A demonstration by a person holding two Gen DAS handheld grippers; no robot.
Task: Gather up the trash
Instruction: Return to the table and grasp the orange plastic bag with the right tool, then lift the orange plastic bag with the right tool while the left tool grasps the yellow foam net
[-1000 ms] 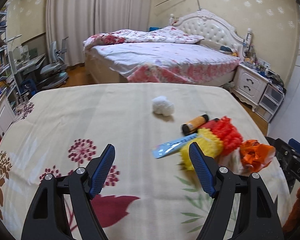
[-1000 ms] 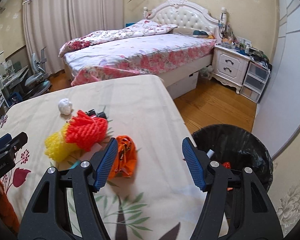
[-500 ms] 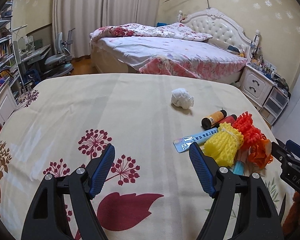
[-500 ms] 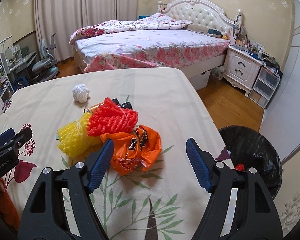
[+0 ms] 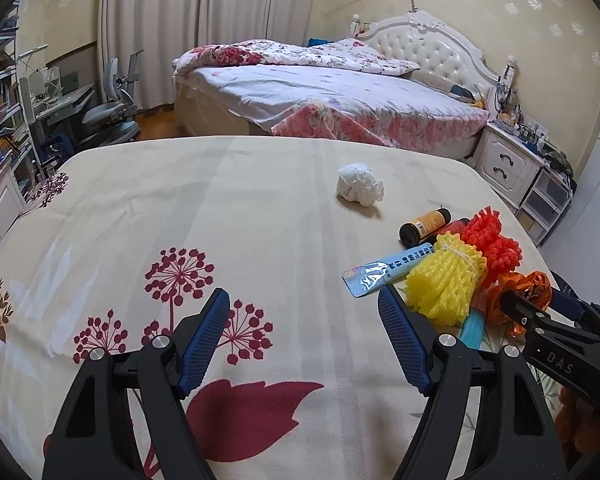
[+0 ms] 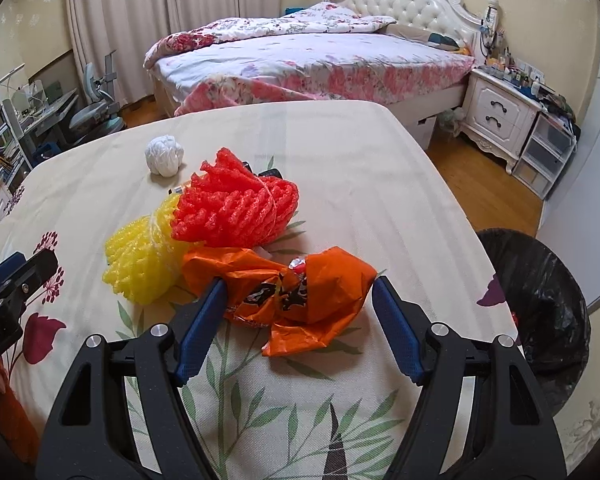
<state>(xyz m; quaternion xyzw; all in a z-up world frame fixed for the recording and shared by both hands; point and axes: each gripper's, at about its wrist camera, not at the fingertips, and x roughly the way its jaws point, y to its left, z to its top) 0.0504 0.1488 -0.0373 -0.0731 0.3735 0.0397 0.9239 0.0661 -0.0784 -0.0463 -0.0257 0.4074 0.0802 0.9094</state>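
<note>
While the right tool (image 6: 298, 306) straddles the orange wrapper (image 6: 300, 292), bare tablecloth (image 5: 260, 208) surrounds.

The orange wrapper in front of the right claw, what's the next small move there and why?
Probably ease the right claw a little further forward and down, then close. The crumpled orange wrapper lies on the tablecloth between the blue pads, which have just been closing but don't clearly press it yet. The black-lined bin stands just off the table's right edge for the drop.

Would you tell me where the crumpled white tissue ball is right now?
In the right wrist view the tissue ball lies alone on the tablecloth, up left, just beyond the red foam net.
</note>
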